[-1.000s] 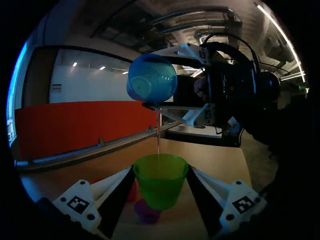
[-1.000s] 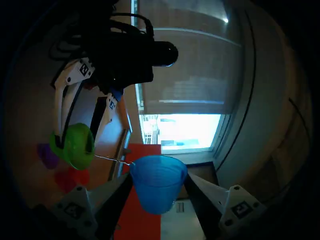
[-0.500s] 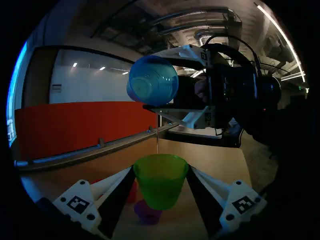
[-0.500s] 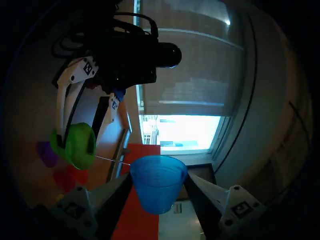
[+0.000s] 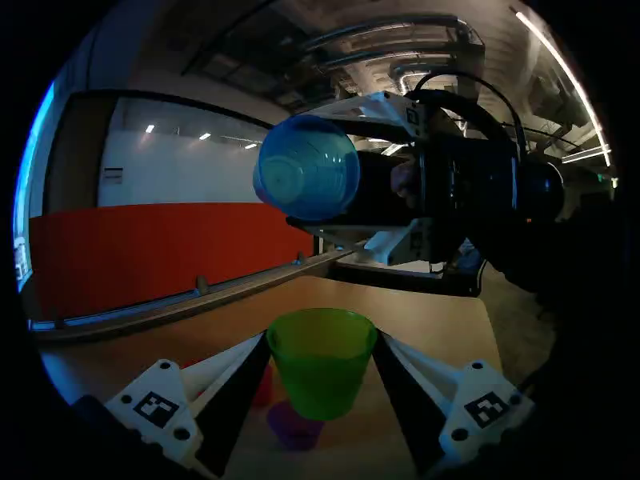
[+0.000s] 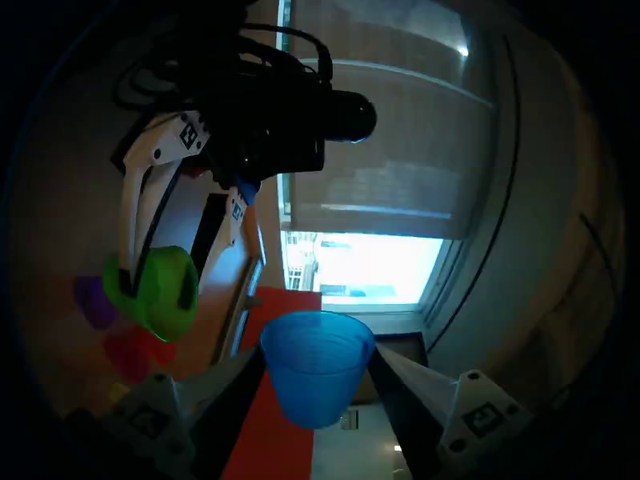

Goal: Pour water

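Observation:
My left gripper [image 5: 322,370] is shut on a green plastic cup [image 5: 322,362], held upright over the wooden table [image 5: 436,314]. High above that cup, the right gripper [image 5: 364,172] is shut on a blue cup [image 5: 307,168] tipped onto its side with its mouth facing the left gripper view. No stream of water shows between the two cups. In the right gripper view the blue cup [image 6: 317,366] sits between my right gripper's [image 6: 318,376] fingers, and the left gripper [image 6: 180,236] holds the green cup [image 6: 154,290] off to the left.
A purple cup [image 5: 294,424] and a red cup [image 5: 264,386] stand on the table under the green cup. A red wall panel [image 5: 160,252] with a rail runs behind the table. A bright window [image 6: 364,268] lies behind the blue cup in the right gripper view.
The thin stream of water from the blue cup into the green cup thinned and then stopped. The blue cup has rotated slightly and the right gripper has shifted a little.

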Motion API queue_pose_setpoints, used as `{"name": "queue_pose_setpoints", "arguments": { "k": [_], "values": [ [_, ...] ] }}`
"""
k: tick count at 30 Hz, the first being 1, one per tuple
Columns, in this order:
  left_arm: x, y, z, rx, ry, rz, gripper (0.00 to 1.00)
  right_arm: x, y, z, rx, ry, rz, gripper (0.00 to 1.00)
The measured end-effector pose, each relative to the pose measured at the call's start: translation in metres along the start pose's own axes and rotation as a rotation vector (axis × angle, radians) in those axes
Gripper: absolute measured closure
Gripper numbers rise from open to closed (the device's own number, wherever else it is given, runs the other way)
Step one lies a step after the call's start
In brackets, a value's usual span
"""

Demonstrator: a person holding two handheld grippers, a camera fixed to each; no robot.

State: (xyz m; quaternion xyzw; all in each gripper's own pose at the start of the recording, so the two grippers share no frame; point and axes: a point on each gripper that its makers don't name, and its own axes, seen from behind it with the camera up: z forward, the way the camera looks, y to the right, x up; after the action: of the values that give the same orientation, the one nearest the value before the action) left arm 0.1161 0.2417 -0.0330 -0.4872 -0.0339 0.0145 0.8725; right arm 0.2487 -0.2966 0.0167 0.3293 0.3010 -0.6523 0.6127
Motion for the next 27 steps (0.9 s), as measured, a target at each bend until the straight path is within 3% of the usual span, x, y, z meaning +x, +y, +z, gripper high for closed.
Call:
{"name": "queue_pose_setpoints", "arguments": {
  "k": [7,15,19,27],
  "values": [
    [0.001,-0.001,0.0,0.003,0.001,0.001,0.12,-0.002,-0.006,-0.001,0.014,0.008,0.083,0.1],
    [0.004,-0.001,-0.001,0.006,0.001,0.003,0.12,-0.007,-0.012,-0.003,0.025,0.008,0.22,0.1],
    [0.005,-0.001,-0.001,0.007,0.003,0.003,0.12,-0.011,-0.015,-0.004,0.026,0.002,0.34,0.1],
    [0.007,-0.002,-0.003,0.014,0.005,0.006,0.12,-0.011,-0.016,-0.009,0.027,0.007,0.657,0.1]
  ]
}}
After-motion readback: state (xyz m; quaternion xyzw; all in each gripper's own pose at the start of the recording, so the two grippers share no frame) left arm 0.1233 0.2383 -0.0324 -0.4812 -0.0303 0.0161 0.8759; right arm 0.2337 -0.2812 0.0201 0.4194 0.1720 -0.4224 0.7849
